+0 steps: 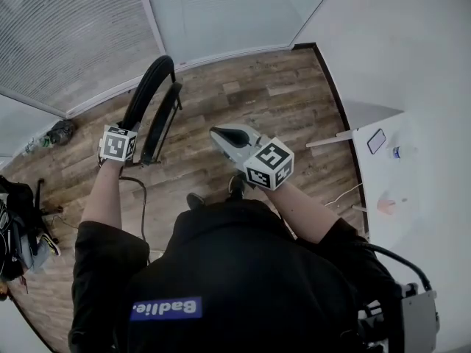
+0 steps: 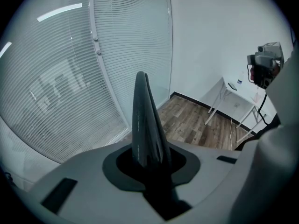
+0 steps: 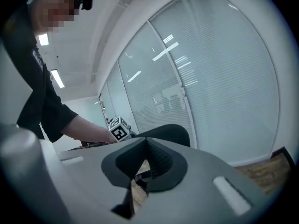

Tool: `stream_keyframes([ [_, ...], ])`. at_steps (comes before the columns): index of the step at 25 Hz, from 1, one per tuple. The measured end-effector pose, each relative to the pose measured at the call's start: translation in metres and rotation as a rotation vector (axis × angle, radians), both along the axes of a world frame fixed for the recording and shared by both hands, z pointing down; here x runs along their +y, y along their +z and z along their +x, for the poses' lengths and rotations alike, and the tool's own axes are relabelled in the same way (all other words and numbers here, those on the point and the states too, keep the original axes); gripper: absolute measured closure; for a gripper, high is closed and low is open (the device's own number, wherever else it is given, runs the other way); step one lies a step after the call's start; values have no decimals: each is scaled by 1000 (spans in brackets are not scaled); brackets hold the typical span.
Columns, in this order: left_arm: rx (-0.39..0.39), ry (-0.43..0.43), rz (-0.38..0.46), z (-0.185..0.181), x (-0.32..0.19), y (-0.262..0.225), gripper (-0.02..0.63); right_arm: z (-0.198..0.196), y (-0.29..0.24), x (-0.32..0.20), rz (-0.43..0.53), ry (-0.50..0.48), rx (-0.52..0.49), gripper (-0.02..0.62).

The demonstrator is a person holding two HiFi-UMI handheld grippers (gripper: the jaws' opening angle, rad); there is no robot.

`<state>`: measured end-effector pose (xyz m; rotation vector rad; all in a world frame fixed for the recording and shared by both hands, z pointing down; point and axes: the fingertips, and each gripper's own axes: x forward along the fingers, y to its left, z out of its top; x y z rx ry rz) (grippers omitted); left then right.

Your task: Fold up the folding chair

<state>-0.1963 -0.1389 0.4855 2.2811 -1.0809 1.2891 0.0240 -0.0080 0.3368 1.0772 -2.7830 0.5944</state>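
The black folding chair (image 1: 153,98) stands folded flat and nearly upright on the wood floor, close to the glass wall. My left gripper (image 1: 129,129) is shut on the top of its backrest; in the left gripper view the dark chair edge (image 2: 145,120) rises from between the jaws. My right gripper (image 1: 218,133) hovers to the right of the chair, apart from it, shut with nothing between its pads. The right gripper view looks past the empty jaws at the chair's rounded backrest (image 3: 172,133) and the left gripper's marker cube (image 3: 119,129).
A white table (image 1: 416,175) stands at the right with a phone (image 1: 376,140) and small items on it. Blinds cover the glass wall (image 1: 73,35) behind the chair. Bags and a stand (image 1: 18,226) crowd the left edge. A cable (image 1: 140,197) trails over the floor.
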Motion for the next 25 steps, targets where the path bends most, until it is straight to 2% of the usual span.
stream_keyframes([
  [5,-7,-4,-6,-3,1,6,522,22,-30,11,108,39,12,592],
  [9,-18,-6,2,-2,4,4,522,41,-43,19,151,77,-5,594],
  [25,-13,-4,-2,2,4,-1,522,58,-61,25,177,119,-13,594],
])
